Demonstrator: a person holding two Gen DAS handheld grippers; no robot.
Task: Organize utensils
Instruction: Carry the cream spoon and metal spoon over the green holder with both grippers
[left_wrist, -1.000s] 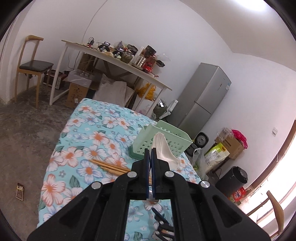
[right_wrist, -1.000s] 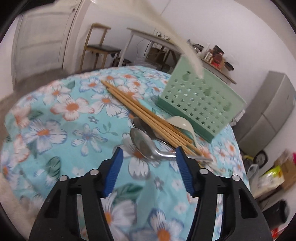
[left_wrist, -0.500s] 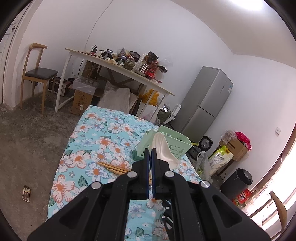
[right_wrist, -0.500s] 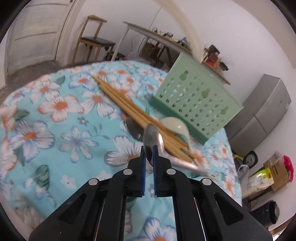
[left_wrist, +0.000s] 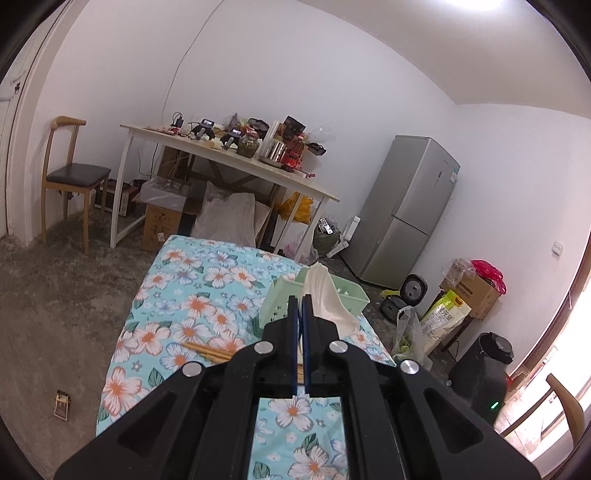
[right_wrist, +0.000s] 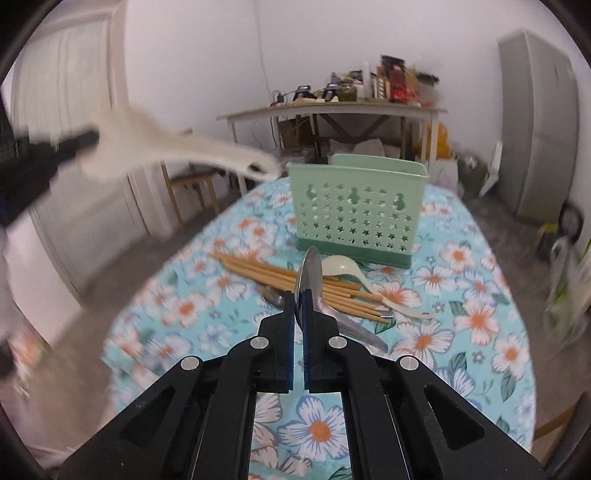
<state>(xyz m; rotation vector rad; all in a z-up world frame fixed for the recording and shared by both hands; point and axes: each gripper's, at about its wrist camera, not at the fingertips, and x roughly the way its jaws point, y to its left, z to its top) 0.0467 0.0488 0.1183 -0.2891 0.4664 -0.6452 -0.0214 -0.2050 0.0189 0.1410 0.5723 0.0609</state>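
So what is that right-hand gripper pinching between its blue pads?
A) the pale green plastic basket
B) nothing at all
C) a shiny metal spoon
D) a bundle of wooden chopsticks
C: the right gripper is shut on the shiny metal spoon, whose bowl sticks up above the pads, while the wooden chopsticks lie on the flowered tablecloth.

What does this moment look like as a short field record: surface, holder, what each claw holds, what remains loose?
surface: table under a turquoise floral cloth
holder: pale green perforated plastic utensil caddy, upright, looks empty
left claw: shut on a cream plastic rice paddle, raised above the table
right claw: shut on a shiny metal spoon, bowl pointing up
loose on the cloth: tan wooden chopsticks, cream plastic soup spoon, another metal spoon partly hidden
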